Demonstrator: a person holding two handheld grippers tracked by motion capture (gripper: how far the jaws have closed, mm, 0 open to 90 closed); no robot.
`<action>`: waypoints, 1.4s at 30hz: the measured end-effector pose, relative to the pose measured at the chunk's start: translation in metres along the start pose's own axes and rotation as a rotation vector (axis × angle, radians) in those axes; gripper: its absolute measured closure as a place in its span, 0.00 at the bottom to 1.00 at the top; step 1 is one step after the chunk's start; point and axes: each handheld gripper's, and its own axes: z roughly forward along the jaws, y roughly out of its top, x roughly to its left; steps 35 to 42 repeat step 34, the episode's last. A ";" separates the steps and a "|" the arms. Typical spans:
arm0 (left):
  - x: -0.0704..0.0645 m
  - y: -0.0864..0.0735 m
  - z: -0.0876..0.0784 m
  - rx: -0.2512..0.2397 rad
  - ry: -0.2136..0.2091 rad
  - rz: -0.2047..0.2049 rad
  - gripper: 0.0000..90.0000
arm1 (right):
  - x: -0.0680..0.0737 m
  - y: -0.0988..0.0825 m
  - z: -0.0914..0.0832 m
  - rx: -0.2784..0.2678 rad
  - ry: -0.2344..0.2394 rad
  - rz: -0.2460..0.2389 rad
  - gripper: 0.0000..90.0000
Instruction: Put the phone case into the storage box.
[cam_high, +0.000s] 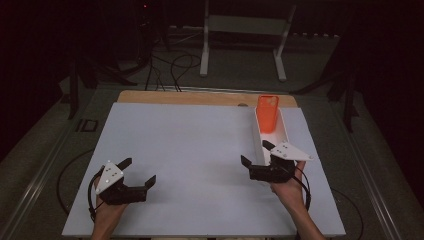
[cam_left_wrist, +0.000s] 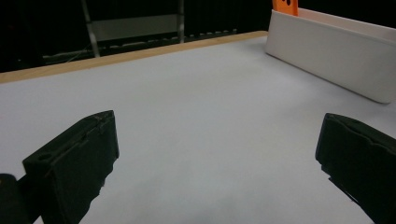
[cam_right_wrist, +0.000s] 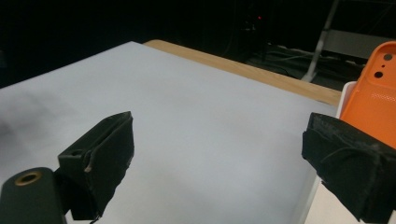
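— What's going on at the left side?

— The left hand-held gripper (cam_high: 138, 170) is hovering low over the near left part of the pale grey table (cam_high: 190, 150), with its two black jaws spread wide and nothing between them. From its own camera the left hand-held gripper (cam_left_wrist: 217, 154) is facing bare table, with the long white tray (cam_left_wrist: 336, 56) standing off to the far right.

— And moving across?

— The middle of the table is lying bare. Then the right hand-held gripper (cam_high: 256, 153) is sitting at the near end of that narrow white rectangular tray (cam_high: 284, 131), released as well, jaws apart, gripping nothing.

— Where's the orange thing?

— The orange plastic phone case (cam_high: 267, 113) is standing in the far end of the tray, leaning upright. In the right gripper view the orange phone case (cam_right_wrist: 373, 105) is showing just behind the right-hand jaw of the right hand-held gripper (cam_right_wrist: 217, 154), not touching it as far as I can tell.
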 end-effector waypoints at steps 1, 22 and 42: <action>0.000 0.000 0.000 -0.001 0.000 0.000 0.00 | 0.001 -0.003 -0.002 -0.005 0.007 0.007 0.10; 0.001 -0.003 -0.001 -0.002 -0.006 0.035 0.00 | 0.006 -0.059 -0.029 -0.107 0.035 -0.003 0.10; 0.000 -0.006 0.003 0.021 -0.001 0.043 0.00 | 0.005 -0.067 -0.032 -0.116 0.035 0.010 0.10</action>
